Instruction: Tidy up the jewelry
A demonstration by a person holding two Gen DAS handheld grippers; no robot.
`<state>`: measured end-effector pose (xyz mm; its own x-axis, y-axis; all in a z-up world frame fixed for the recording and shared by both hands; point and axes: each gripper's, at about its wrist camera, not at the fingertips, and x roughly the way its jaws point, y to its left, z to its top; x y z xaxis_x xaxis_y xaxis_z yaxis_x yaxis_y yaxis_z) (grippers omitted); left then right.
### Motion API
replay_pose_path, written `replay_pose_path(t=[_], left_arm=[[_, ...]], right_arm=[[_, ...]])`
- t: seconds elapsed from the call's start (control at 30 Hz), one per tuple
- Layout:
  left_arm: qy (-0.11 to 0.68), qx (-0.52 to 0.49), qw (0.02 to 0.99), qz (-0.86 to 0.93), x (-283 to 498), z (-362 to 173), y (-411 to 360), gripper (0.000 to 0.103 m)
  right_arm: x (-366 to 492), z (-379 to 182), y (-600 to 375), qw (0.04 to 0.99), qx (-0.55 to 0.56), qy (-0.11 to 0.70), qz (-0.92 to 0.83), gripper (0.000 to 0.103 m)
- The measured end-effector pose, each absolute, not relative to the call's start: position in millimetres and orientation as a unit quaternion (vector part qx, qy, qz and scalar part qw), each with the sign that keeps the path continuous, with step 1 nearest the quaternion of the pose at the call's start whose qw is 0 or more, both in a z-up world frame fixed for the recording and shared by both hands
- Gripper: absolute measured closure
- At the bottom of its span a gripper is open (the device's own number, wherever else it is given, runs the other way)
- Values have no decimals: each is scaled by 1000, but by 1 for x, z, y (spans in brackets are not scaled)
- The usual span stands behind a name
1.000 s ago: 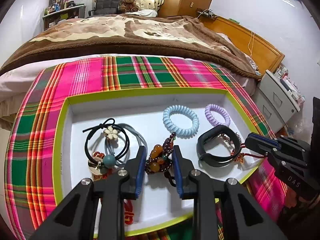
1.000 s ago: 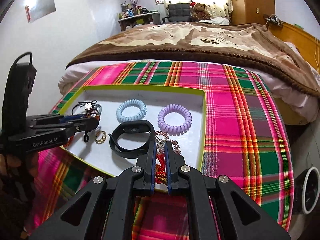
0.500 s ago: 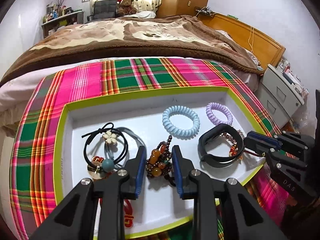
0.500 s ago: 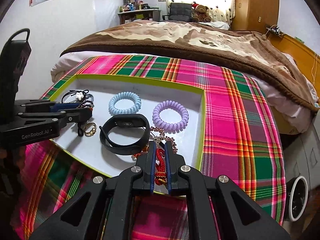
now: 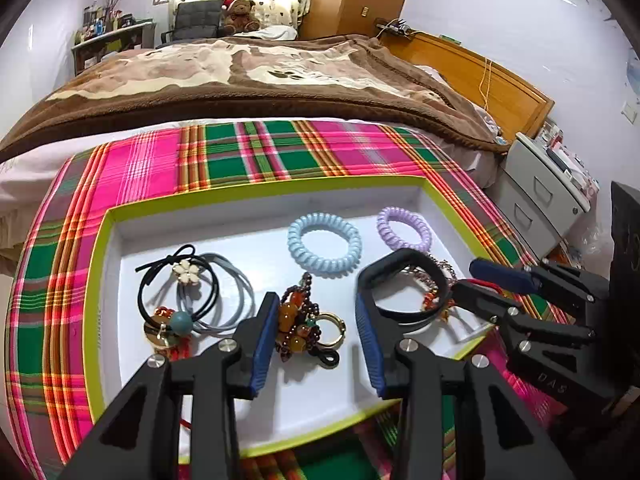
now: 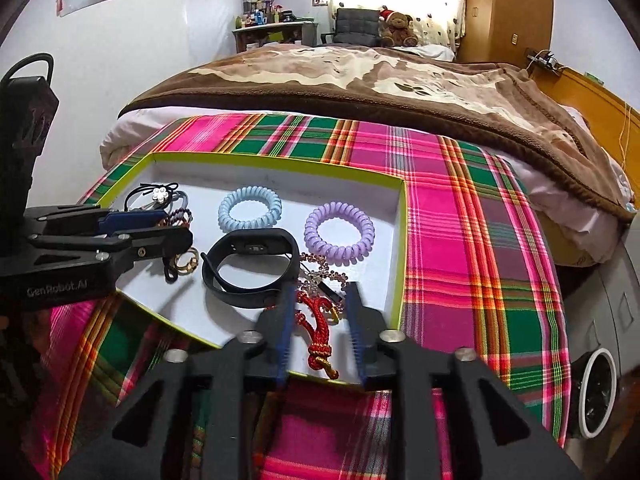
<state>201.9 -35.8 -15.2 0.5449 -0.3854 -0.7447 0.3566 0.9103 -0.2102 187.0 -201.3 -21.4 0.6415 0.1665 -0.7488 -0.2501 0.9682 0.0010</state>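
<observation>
- The left gripper (image 5: 316, 322) has its jaws spread wide over the near part of the tray (image 5: 248, 196), gripping nothing; the beaded bracelet (image 5: 298, 320) lies between them, close to the left finger, partly hidden by that finger's blue pad.
- A gold ring (image 5: 332, 326) rests against the bracelet's right side, with a small black loop just nearer; what the loop belongs to cannot be made out.
- The right gripper (image 6: 318, 322) also has its jaws apart, straddling a twisted red cord (image 6: 316, 328) with gold-wrapped knots at the tray's near right edge; the cord's far end runs under a sparkly chain (image 6: 320, 270), a tangle too fine to sort out.
- Black smooth wristband (image 6: 250, 266) lies curled open in the tray's middle, touching the chain on its right.
- Two ribbed coil hair ties sit farther back, apart from each other: pale blue (image 5: 324, 244) left, lilac (image 5: 404, 229) right, both glossy plastic.
- At the tray's left, thin black and grey elastic loops (image 5: 200, 288) overlap; one carries a cream flower, another a teal bead, with a gold disc half buried beneath.
- The tray is a shallow white box with a lime-green rim, on a pink-and-green plaid cloth (image 6: 460, 220); its near edge is hidden behind both grippers.
- A fuzzy brown blanket (image 5: 240, 76) covers the bed beyond.
</observation>
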Motion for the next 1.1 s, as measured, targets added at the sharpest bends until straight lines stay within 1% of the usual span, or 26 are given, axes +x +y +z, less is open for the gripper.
replay_pose_path(t=[0.03,0.07,0.17,0.23,0.73,0.9,1.03,1.1], left_arm=[[427,-17,879,-213,201,-14,-37,62],[425,-18,879,-216,200,-13,-37,62],[420,-21,882,-213,199,-10,-36,62],[416,-20,885,-209,197,-7,-36,58],[406,-11,897,-174,180,0,-38,50],[395,-19,905,-160,168,8,-35,47],[377,-9,918,-124,153,14,-32,46],[371,-20,921,-116,145,17,-28,45]], right_arm=[[186,-20,-202,905,-51,406,116,64],[185,-20,-202,906,-49,405,117,62],[184,-18,-203,907,-45,402,120,61],[183,-17,-203,908,-45,399,120,61],[172,-10,-207,914,-35,391,101,61],[165,-7,-209,916,-20,388,97,61],[152,-2,-206,922,-28,378,85,61],[144,2,-204,926,-23,366,83,61]])
